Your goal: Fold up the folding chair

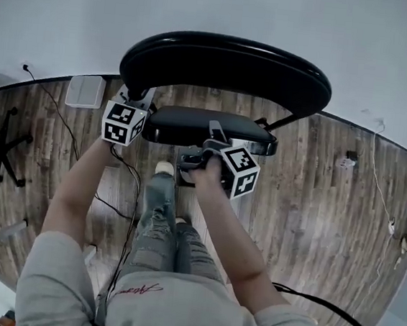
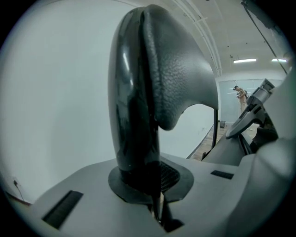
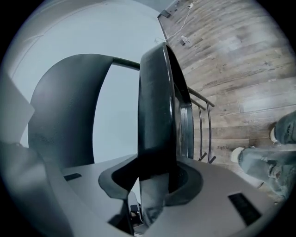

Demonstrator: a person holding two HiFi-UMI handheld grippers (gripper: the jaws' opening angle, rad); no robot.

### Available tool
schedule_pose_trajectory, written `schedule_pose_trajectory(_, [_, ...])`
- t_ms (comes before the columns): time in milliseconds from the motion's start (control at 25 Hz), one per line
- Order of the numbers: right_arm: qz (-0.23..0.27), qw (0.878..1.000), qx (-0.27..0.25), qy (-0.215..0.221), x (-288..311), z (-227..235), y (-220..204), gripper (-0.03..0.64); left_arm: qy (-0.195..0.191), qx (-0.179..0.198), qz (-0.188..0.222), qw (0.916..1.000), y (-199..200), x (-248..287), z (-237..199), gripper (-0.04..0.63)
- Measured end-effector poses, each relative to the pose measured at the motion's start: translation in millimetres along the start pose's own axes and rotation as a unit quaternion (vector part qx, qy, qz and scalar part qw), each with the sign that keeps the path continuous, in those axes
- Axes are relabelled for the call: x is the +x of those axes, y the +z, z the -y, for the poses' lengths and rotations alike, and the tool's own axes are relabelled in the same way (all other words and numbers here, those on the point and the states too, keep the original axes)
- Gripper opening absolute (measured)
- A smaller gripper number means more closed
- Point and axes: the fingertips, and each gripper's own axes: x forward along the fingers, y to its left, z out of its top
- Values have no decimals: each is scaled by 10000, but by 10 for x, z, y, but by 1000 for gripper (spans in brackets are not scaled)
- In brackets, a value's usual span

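Sleeves [image 1: 54, 273] nearest. Count: two hand-held grippers, one folding chair [image 1: 270, 79]. Left hand-held gripper [image 1: 141, 100] is clamped tight on the backrest [image 1: 200, 60] end. Right hand-held gripper [image 1: 209, 139] is clamped on the seat [image 1: 193, 125] front edge, below-right of the left one. Only the right gripper view shows frame rods [image 3: 209, 139] beyond the seat; only the left gripper view shows ceiling lights [image 2: 245, 60].

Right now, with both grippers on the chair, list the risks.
The right gripper holds only the front edge of the seat; it may slip as the seat swings. The left gripper pinches the backrest at one side, so it might twist. The person's foot stands close by the seat and could get caught.
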Motion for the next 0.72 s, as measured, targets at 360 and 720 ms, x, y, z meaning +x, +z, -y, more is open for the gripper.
schedule_pose_trajectory(360, [436, 9982, 398, -77, 524, -432, 115, 137, -639, -13, -349, 9973, 168, 592, -290, 18])
schedule_pose_trajectory(720, [632, 9963, 569, -160, 1122, -844, 340, 155, -1142, 39, -470, 9923, 348, 1180, -512, 18])
